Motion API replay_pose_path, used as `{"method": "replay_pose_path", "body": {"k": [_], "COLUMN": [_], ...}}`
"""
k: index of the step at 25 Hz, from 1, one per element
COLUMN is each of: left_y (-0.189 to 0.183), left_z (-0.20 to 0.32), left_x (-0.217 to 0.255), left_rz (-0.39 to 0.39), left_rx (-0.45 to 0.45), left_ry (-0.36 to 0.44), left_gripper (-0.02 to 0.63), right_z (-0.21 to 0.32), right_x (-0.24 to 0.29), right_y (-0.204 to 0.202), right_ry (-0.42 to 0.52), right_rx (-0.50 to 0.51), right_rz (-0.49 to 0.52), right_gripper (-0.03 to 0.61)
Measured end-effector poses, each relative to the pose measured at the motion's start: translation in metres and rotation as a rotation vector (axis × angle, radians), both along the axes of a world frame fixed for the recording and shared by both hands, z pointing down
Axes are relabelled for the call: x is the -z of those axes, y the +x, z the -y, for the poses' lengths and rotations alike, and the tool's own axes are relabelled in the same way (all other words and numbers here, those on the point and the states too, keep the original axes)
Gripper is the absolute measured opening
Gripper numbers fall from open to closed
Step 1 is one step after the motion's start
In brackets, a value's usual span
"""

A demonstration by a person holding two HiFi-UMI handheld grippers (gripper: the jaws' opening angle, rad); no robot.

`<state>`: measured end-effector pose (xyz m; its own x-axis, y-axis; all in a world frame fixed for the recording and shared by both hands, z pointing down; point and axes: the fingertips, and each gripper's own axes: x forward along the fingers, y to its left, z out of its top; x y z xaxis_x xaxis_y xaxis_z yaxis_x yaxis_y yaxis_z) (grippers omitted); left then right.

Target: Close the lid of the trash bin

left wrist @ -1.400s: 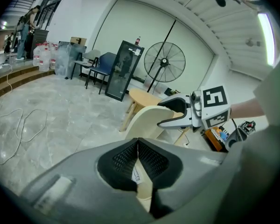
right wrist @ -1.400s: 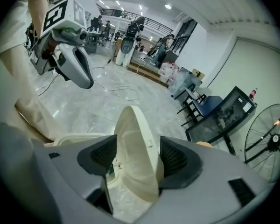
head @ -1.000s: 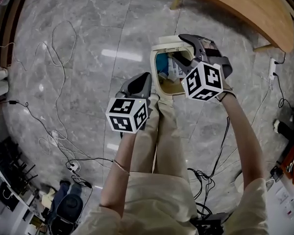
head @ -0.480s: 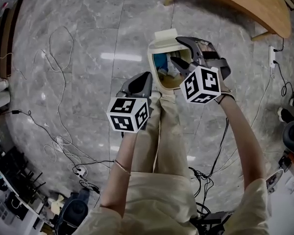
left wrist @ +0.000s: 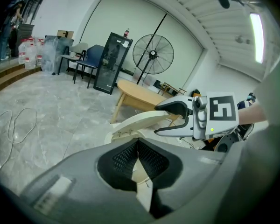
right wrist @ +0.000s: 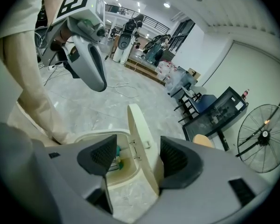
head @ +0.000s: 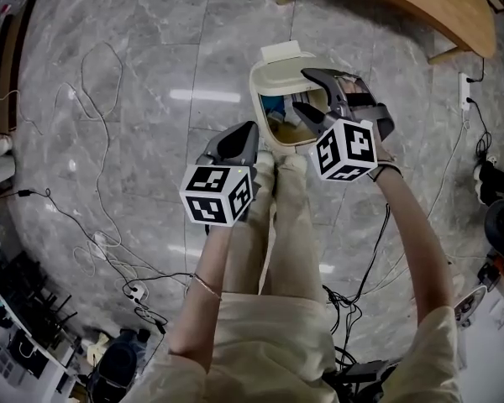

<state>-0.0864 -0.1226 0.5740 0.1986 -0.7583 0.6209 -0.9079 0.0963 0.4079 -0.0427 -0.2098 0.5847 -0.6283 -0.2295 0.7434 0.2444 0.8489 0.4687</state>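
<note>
A cream trash bin (head: 265,128) stands on the floor just beyond the person's shoes, with its lid (head: 281,54) raised at the far side. Blue and white rubbish (head: 277,107) shows inside. My right gripper (head: 302,91) hovers over the bin's right side, open. In the right gripper view the near-upright lid (right wrist: 141,139) stands between the two pads (right wrist: 178,160), above the bin's rim (right wrist: 88,136); contact cannot be told. My left gripper (head: 249,131) hangs shut and empty to the bin's left. The left gripper view shows the lid (left wrist: 144,120) and the right gripper (left wrist: 164,119) beyond the shut left jaws (left wrist: 137,158).
A wooden table (head: 420,7) stands behind the bin to the right. Cables (head: 101,82) trail over the marble floor at the left, and a power strip (head: 126,290) lies nearby. A standing fan (left wrist: 152,55), a black cabinet (left wrist: 111,62) and chairs line the far wall.
The right gripper has moved in over the bin until its open jaws straddle the raised lid. The left gripper has stayed where it was, shut.
</note>
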Motion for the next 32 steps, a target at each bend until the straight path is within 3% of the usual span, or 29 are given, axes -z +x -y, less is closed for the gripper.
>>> {"method": "replay_pose_path", "body": {"k": [32], "left_y": [0.051], "left_z": [-0.063], "left_x": [-0.022], "left_rz": [-0.005], "left_rx": [0.23], "left_ry": [-0.052], "left_gripper": [0.023], "right_z": [-0.075], "right_x": [-0.076], "right_y": [0.056], "right_ry": [-0.13], "right_rx": [0.143], "right_rz": [-0.105], "right_gripper": [0.29]}}
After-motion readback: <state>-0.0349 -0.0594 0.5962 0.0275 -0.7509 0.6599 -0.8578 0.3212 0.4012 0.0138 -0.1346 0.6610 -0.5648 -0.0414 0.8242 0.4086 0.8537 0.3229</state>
